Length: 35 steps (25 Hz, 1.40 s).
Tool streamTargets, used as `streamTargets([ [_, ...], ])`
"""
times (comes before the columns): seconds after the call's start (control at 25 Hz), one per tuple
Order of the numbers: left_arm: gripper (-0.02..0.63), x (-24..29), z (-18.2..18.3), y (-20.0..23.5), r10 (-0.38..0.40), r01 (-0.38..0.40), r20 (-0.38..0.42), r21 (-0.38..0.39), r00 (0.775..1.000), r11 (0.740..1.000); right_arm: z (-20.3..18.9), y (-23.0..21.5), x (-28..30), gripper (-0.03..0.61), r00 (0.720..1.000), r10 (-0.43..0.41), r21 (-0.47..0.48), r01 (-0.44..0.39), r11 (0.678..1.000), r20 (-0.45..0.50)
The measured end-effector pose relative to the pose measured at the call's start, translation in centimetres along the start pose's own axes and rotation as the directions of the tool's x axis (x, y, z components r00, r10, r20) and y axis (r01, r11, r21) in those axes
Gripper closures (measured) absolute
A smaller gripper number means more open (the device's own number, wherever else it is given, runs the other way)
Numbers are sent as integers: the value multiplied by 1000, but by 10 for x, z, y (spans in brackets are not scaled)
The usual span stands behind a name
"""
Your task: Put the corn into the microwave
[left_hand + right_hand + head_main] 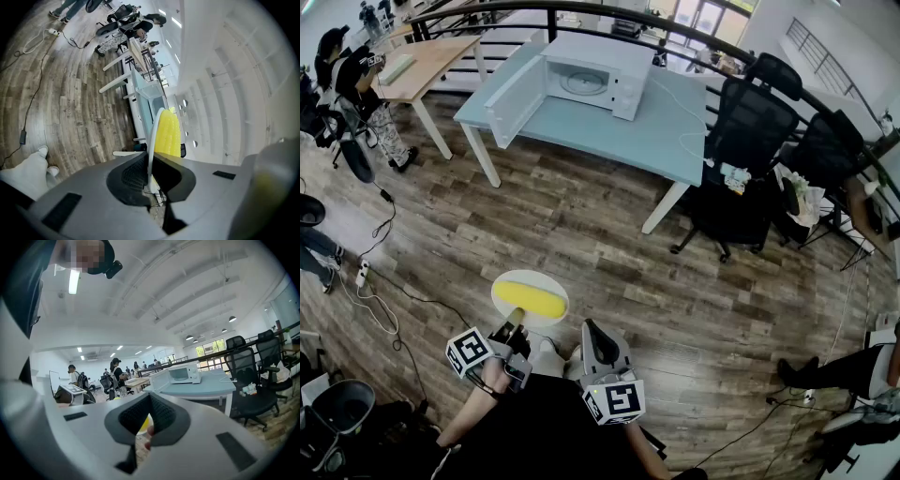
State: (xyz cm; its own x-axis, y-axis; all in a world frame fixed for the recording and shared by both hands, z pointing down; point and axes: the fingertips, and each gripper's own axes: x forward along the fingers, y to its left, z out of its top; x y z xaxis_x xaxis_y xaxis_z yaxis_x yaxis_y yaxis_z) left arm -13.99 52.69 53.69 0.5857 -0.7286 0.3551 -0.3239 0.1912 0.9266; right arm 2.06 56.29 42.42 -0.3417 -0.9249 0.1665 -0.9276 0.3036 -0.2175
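Well short of the microwave (591,80), over the wooden floor, my left claw (514,328) is clenched on the rim of a white plate (502,286), its pads pinching the thin edge from both sides. The corn (536,298) lies on that plate, just beyond my pads on the side toward the microwave. My right claw (598,339) rides beside the left, equally far from the microwave, pads together with nothing between them.

I judge this to be the carrying step: the corn is picked up on its plate but not yet delivered. The microwave stands on the pale blue bench (656,131) with its door (516,98) swung wide open, so no opening is needed. Next I need to cross the floor to the microwave, keep the plate level so the cob does not roll off, and line the plate up with the open cavity before sliding it in.
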Motion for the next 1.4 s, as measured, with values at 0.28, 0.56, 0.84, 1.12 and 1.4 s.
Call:
streamTargets([
  [0.28, 591, -11, 30, 15, 29, -29, -8, -11, 1000, 1000, -8, 43, 23, 569, 999, 32, -9, -33, 999, -22],
  [0.56, 591, -27, 40, 31, 25, -26, -15, -35, 1000, 999, -12, 71, 27, 569, 999, 43, -24, -44, 999, -19],
  [0.84, 591, -38, 60, 33, -5, 5, -23, -18, 1000, 1000, -12, 96, 33, 569, 999, 36, -31, -35, 999, 13],
  [1.12, 591, -51, 81, 42, -9, 9, -40, -10, 999, 1000, -13, 121, 37, 569, 999, 11, 22, -12, 1000, 53],
  [1.4, 591, -56, 93, 44, -23, 23, -33, -10, 999, 1000, -9, 135, 45, 569, 997, 49, 41, -52, 998, 64],
])
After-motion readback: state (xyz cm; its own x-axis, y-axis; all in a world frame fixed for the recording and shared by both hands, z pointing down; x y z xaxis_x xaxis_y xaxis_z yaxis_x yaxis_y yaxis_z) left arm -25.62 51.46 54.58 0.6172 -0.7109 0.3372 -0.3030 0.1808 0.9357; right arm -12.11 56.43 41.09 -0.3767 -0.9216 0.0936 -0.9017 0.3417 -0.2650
